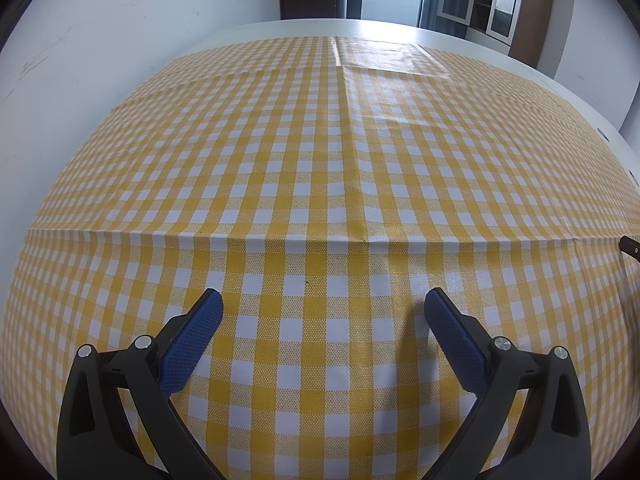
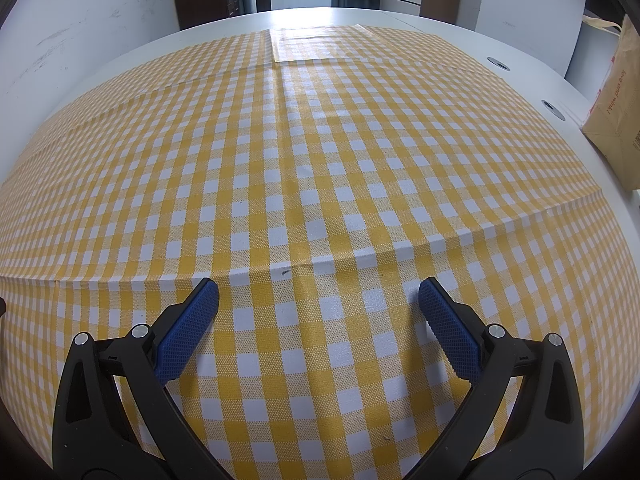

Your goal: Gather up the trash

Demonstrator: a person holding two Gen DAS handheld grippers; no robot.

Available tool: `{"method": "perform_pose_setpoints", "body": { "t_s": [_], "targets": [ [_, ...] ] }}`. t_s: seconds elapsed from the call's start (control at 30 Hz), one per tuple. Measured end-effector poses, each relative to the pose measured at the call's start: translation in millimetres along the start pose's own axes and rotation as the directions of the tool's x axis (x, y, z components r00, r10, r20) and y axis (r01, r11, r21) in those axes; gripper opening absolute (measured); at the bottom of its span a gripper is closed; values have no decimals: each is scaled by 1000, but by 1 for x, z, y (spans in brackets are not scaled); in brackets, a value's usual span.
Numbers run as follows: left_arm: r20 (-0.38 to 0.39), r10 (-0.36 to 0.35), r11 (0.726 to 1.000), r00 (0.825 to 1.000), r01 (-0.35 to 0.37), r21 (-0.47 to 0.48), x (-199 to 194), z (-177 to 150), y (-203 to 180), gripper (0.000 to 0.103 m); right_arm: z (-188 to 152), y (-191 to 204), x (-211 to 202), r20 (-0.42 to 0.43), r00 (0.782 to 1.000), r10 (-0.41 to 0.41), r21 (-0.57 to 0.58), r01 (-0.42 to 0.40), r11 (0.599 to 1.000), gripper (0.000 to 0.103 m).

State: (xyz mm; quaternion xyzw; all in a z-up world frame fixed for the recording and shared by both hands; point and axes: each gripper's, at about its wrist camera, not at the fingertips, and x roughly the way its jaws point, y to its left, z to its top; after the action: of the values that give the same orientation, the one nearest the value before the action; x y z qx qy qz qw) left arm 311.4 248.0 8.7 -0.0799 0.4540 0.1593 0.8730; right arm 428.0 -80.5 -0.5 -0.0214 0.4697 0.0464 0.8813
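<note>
Though fingers gape, paper bag [image 2: 618, 92] is cropped.

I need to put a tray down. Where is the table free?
The yellow checked tablecloth is bare from both open grippers' fingers to its far folded patch. Only the right edge is occupied, by a brown paper bag.

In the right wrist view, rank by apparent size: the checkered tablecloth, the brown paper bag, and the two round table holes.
1. Checkered tablecloth, fills most of the view.
2. Brown paper bag, partly cut off at the edge.
3. Two round table holes, alike; not ranked.
</note>
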Motion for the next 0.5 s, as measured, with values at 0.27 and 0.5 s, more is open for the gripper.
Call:
{"method": "perform_pose_setpoints", "body": {
  "t_s": [0.27,0.5],
  "targets": [
    [0,0,1000,1000,0,0,0,0,0,98,0,0,0,0,1000,0,0,0,1000,95],
    [0,0,1000,1000,0,0,-1,0,0,98,0,0,0,0,1000,0,0,0,1000,95]
  ]
}}
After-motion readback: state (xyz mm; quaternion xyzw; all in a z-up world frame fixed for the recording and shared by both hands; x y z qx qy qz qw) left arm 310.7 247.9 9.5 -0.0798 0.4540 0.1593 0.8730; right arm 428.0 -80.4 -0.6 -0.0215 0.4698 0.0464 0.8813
